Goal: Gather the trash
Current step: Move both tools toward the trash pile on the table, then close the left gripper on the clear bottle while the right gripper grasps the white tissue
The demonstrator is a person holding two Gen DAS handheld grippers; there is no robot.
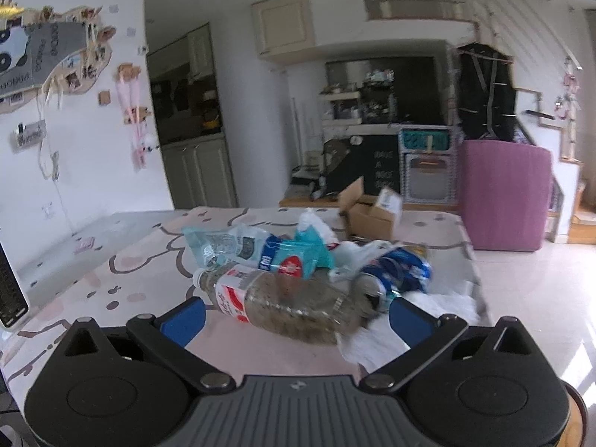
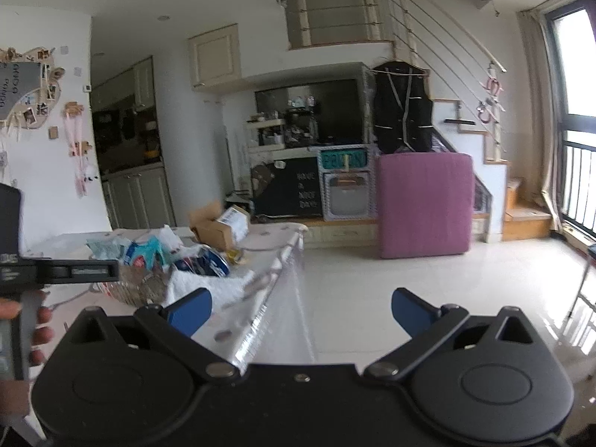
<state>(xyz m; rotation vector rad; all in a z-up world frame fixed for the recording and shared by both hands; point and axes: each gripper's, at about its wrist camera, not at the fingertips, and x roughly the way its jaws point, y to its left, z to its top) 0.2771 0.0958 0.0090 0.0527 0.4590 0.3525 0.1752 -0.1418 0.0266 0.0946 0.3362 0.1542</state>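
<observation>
A crushed clear plastic bottle (image 1: 294,303) with a red-and-white label lies on its side on the pink patterned table (image 1: 149,260). My left gripper (image 1: 296,316) is open, its blue fingers to either side of the bottle. Behind the bottle lie a blue crushed can (image 1: 398,272), teal and blue wrappers (image 1: 260,249) and white tissue (image 1: 439,305). My right gripper (image 2: 301,309) is open and holds nothing, hanging over the table's right edge and the floor. In the right wrist view the trash pile (image 2: 175,260) sits to the left, and a hand (image 2: 37,320) holds the left gripper's body.
An open cardboard box (image 1: 372,208) stands at the table's far side. A pink upright cushion (image 2: 424,205) stands on the white tiled floor (image 2: 409,279) to the right. A dark device (image 1: 11,294) sits at the table's left edge. Cabinets and stairs are beyond.
</observation>
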